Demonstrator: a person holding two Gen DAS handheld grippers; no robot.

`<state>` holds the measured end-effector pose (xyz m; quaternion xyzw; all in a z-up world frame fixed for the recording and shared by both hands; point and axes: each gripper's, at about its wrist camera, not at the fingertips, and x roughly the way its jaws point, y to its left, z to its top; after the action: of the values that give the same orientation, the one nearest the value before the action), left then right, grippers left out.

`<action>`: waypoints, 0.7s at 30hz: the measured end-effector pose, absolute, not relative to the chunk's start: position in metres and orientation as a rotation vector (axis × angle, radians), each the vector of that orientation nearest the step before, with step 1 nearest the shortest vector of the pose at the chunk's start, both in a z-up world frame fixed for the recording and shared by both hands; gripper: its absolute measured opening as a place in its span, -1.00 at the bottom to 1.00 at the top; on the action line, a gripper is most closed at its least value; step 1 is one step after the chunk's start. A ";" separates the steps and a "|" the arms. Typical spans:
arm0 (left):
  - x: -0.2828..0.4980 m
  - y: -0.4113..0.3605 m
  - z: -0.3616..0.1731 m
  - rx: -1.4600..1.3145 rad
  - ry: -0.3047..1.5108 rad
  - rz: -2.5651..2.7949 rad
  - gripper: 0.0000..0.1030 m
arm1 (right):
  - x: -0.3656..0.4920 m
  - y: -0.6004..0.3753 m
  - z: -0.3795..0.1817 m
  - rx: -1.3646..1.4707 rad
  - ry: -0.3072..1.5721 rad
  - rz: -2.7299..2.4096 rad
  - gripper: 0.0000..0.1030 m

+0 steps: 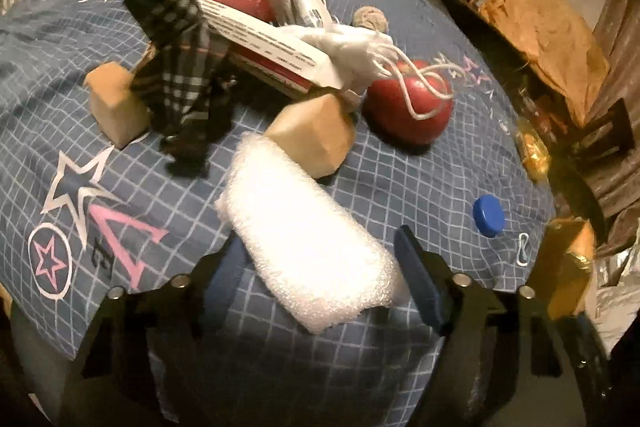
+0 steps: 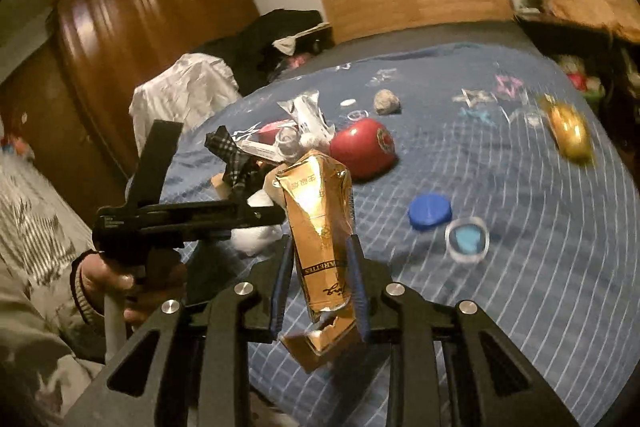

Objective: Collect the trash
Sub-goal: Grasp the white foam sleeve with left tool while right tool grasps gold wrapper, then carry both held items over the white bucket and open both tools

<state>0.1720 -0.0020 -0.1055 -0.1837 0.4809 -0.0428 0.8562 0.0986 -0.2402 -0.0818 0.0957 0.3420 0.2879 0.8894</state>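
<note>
The right hand-held gripper [image 2: 320, 291] clamps a crumpled gold cigarette pack [image 2: 320, 227]; the left hand-held gripper [image 1: 316, 279] straddles white foam wrap [image 1: 304, 247], unpinched; springy foam could slip free.

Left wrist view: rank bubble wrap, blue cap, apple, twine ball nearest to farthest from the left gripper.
From the left gripper:
1. bubble wrap, between the fingers, centre.
2. blue cap, on the right of the bedspread.
3. apple, further up, right of centre, under white cord.
4. twine ball, farthest, near the headboard.
</note>
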 end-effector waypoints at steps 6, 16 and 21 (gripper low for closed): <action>0.148 0.010 -0.099 -0.383 0.972 -0.158 0.17 | 0.088 -0.234 -0.085 0.218 0.701 0.592 -0.44; 0.109 0.011 -0.049 -0.253 0.802 -0.113 0.15 | 0.061 -0.213 -0.076 0.178 0.667 0.570 -0.44; 0.102 -0.003 -0.025 -0.128 0.723 -0.066 0.15 | 0.053 -0.217 -0.067 0.171 0.640 0.505 -0.44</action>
<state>0.1018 -0.0027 -0.0252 -0.0626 0.3532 -0.0323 0.9329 0.0533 -0.2167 -0.0668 0.0833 0.3107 0.2451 0.9146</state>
